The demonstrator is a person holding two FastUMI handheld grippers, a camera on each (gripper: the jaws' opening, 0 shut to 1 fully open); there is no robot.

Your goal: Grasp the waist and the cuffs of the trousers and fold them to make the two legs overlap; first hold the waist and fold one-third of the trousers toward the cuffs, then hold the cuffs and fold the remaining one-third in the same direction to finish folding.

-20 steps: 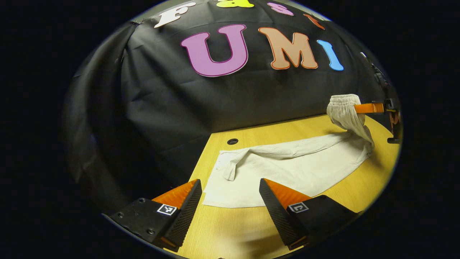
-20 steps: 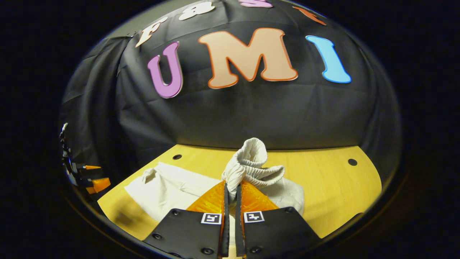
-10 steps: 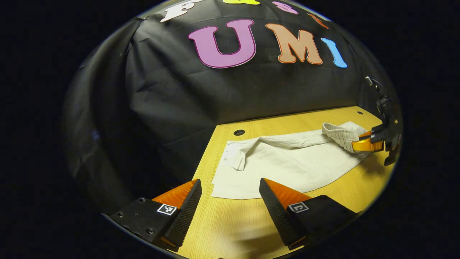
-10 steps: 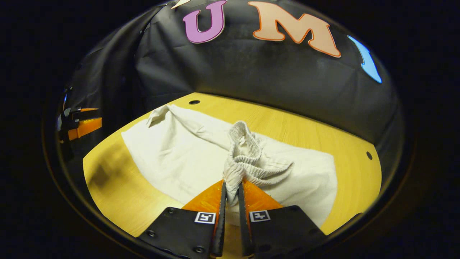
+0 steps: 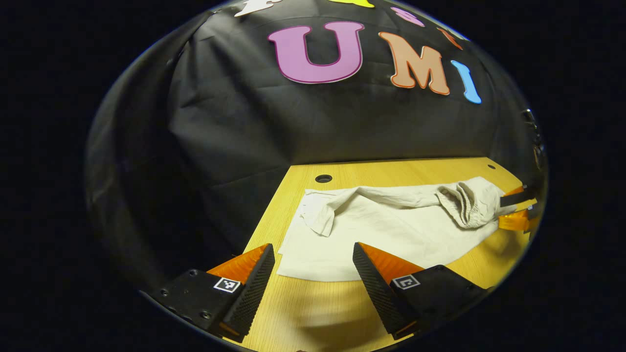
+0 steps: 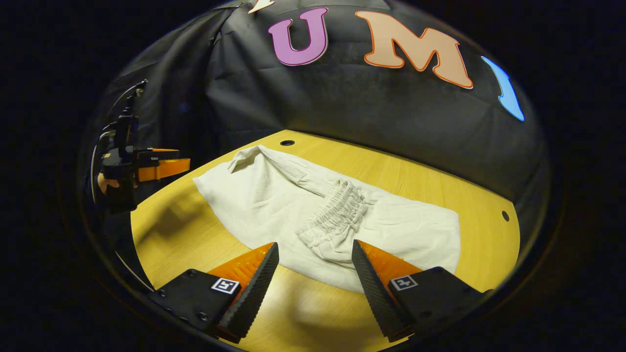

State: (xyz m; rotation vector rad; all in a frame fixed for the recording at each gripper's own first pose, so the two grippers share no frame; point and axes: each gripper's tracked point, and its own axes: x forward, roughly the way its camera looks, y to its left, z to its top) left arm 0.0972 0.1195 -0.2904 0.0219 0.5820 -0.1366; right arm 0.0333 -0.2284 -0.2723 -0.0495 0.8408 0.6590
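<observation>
Cream-white trousers with ribbed elastic waist, yellow wood-grain table

The left gripper, seen in the left gripper view, has its two wedge-shaped fingers spread wide apart, with nothing between them. Its fingers have ribbed inner faces and each carries a small square black-and-white marker on its flat base. In the right gripper view this same gripper shows far off at the left, raised and pointing toward the right, and a small part of the hand that holds it shows below its dark body.

The right gripper, in the right gripper view, likewise has its fingers spread wide and empty. In the left gripper view it shows at the far right edge, its fingers apart.
</observation>
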